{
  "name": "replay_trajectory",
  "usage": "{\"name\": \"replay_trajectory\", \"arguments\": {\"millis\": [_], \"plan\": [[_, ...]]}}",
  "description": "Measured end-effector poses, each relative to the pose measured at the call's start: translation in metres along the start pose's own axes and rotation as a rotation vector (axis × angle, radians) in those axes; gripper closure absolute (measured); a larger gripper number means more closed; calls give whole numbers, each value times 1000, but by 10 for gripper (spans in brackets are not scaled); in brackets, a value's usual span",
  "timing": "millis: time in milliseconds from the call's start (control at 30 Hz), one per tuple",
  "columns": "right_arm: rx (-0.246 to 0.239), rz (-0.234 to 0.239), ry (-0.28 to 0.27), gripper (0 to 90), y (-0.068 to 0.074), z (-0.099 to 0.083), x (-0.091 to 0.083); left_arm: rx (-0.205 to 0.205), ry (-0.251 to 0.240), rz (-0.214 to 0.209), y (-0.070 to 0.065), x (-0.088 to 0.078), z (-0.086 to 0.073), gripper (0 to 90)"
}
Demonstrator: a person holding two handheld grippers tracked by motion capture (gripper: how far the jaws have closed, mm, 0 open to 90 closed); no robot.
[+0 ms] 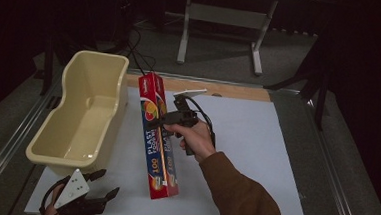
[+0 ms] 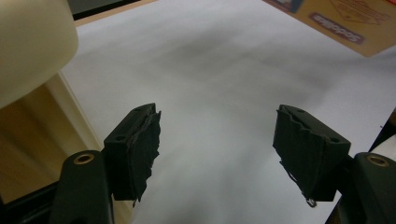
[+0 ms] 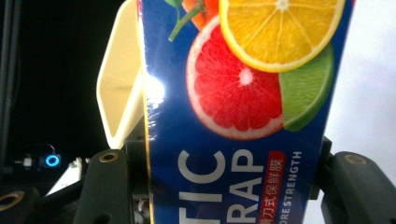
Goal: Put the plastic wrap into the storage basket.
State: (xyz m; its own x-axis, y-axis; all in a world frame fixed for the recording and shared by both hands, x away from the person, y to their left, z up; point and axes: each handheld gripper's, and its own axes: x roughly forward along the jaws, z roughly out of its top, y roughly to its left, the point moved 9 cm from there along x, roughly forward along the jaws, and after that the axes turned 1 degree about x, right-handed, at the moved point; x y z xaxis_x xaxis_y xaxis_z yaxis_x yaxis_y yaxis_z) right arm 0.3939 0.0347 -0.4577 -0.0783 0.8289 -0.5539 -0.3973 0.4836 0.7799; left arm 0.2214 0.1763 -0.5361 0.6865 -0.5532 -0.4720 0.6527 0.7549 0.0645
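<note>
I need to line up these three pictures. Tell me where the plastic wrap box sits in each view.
High view: plastic wrap box lies centre, running near to far on the white mat, the right gripper clamped across it.
Left gripper view: its underside crosses the top right corner.
Right gripper view: its printed face stands between the jaws.
Shared landmark: the cream tub.

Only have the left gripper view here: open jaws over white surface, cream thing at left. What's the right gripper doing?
Observer: The right gripper is shut on the plastic wrap box, in the high view.
Operator: Is the box flat?
Observer: No, tilted, far end raised beside the cream tub.
Operator: Anything in the tub?
Observer: It looks empty in the high view.
</note>
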Motion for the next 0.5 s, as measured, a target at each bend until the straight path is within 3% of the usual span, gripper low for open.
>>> {"name": "replay_trajectory", "arguments": {"millis": [200,500], "plan": [[26,60,-28,403,6,13,6,-2,-7,3,1,-1,0,311],[76,95,-77,403,9,33,8,0,-6,2,0,0,0,317]]}}
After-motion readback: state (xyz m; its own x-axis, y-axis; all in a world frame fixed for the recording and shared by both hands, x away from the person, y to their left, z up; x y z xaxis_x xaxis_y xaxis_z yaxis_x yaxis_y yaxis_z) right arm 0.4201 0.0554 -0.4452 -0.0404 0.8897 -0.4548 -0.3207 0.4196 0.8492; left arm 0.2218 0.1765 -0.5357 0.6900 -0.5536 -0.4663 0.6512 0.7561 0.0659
